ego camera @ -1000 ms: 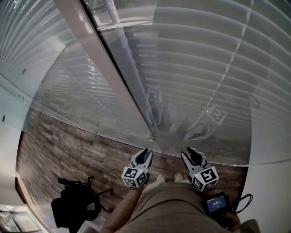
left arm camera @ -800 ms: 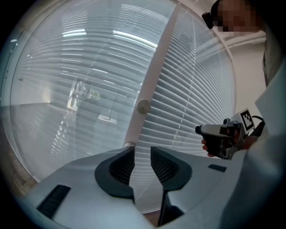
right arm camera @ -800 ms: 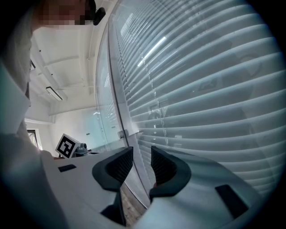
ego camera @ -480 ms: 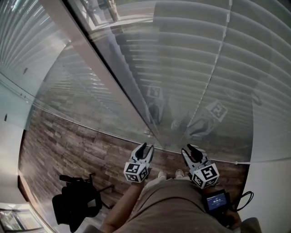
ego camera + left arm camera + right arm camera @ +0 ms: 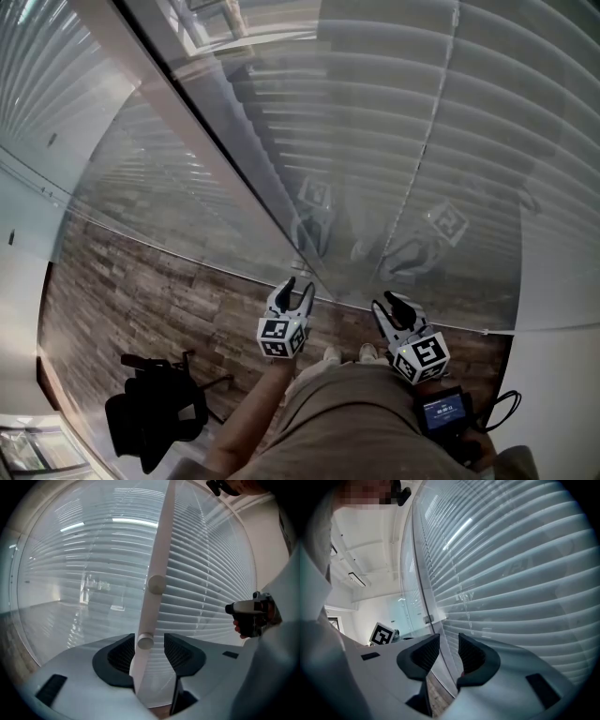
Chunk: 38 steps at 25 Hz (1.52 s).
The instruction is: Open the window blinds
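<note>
Left hand-held gripper point(image 5: 149, 639) jaws just opened, straddling white bar point(image 5: 159, 550).

Lit coolly by daylight through the blinds point(image 5: 525, 141). Washed with reflections on the glass point(image 5: 234, 187), brightest toward 11 o'clock. Bent by fisheye, dark at corners in both gripper views, soft up close.

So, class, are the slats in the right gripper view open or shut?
Shut: the blind slats overlap flat, and nothing shows between them.
</note>
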Each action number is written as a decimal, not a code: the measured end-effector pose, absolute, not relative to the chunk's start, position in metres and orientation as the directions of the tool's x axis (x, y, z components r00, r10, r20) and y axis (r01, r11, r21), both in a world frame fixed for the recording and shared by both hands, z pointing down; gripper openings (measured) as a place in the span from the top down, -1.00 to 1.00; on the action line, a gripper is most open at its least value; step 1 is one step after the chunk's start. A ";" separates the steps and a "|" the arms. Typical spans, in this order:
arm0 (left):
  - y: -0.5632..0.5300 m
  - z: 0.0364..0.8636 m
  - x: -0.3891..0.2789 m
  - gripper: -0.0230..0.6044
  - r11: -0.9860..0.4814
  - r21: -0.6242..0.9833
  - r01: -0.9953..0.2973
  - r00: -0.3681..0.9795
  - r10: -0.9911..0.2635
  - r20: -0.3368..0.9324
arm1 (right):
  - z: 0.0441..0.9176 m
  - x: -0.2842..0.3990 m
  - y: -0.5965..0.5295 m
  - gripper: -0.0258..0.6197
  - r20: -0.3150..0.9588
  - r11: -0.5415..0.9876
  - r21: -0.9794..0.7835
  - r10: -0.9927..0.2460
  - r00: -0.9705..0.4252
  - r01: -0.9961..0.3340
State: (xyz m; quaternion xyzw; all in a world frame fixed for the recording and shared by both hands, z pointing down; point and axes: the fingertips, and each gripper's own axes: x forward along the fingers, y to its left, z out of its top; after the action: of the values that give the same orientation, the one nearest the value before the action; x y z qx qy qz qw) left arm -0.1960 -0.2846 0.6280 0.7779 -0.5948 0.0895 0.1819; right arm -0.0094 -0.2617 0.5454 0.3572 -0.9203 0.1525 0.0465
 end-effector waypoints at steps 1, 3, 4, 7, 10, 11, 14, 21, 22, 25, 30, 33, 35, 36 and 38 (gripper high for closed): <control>-0.286 0.631 -0.197 0.32 -0.222 0.171 -0.960 0.270 -0.893 0.361 | 0.546 -0.010 -0.262 0.53 0.194 0.699 -0.248 -0.643 -0.741 -0.671; -0.288 0.635 -0.198 0.32 -0.212 0.161 -0.964 0.258 -0.891 0.373 | 0.544 -0.011 -0.263 0.53 0.193 0.700 -0.248 -0.642 -0.742 -0.670; -0.288 0.636 -0.199 0.32 -0.208 0.158 -0.965 0.254 -0.889 0.381 | 0.542 -0.012 -0.263 0.53 0.192 0.701 -0.247 -0.641 -0.743 -0.669; -0.290 0.640 -0.199 0.32 -0.198 0.156 -0.968 0.245 -0.885 0.396 | 0.539 -0.015 -0.262 0.53 0.193 0.706 -0.246 -0.636 -0.747 -0.664; -0.291 0.642 -0.199 0.33 -0.195 0.154 -0.969 0.242 -0.883 0.403 | 0.538 -0.016 -0.260 0.53 0.193 0.708 -0.245 -0.634 -0.749 -0.663; -0.292 0.643 -0.199 0.33 -0.196 0.153 -0.969 0.242 -0.881 0.405 | 0.537 -0.016 -0.260 0.53 0.194 0.707 -0.245 -0.635 -0.748 -0.663; -0.298 0.646 -0.200 0.33 -0.187 0.147 -0.971 0.232 -0.880 0.415 | 0.537 -0.016 -0.262 0.53 0.195 0.704 -0.248 -0.637 -0.746 -0.665; -0.309 0.653 -0.198 0.33 -0.175 0.145 -0.974 0.221 -0.877 0.427 | 0.542 -0.009 -0.266 0.53 0.197 0.689 -0.257 -0.649 -0.735 -0.678; -0.309 0.652 -0.198 0.36 -0.173 0.144 -0.974 0.219 -0.878 0.426 | 0.542 -0.007 -0.265 0.53 0.197 0.686 -0.258 -0.652 -0.733 -0.680; -0.312 0.653 -0.198 0.47 -0.161 0.148 -0.976 0.210 -0.880 0.425 | 0.544 -0.005 -0.266 0.53 0.196 0.681 -0.264 -0.656 -0.729 -0.683; -0.315 0.651 -0.199 0.48 -0.157 0.157 -0.975 0.211 -0.880 0.426 | 0.541 -0.003 -0.266 0.53 0.195 0.676 -0.265 -0.661 -0.725 -0.688; -0.317 0.651 -0.200 0.48 -0.157 0.162 -0.974 0.213 -0.878 0.429 | 0.542 -0.002 -0.267 0.53 0.196 0.673 -0.267 -0.663 -0.722 -0.690; -0.317 0.655 -0.198 0.49 -0.157 0.164 -0.974 0.213 -0.877 0.429 | 0.545 0.000 -0.266 0.53 0.196 0.671 -0.269 -0.664 -0.722 -0.690; -0.317 0.656 -0.197 0.49 -0.156 0.167 -0.974 0.214 -0.878 0.429 | 0.546 0.001 -0.266 0.53 0.195 0.671 -0.270 -0.664 -0.722 -0.690; -0.320 0.653 -0.198 0.49 -0.153 0.185 -0.971 0.220 -0.877 0.427 | 0.543 0.001 -0.268 0.53 0.195 0.671 -0.270 -0.665 -0.721 -0.691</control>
State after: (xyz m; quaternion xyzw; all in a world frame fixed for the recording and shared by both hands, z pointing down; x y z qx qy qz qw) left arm -0.1984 -0.3203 0.6532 0.7513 -0.6149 0.1099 0.2130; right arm 0.0007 -0.2683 0.5427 0.3711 -0.9131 0.1639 0.0401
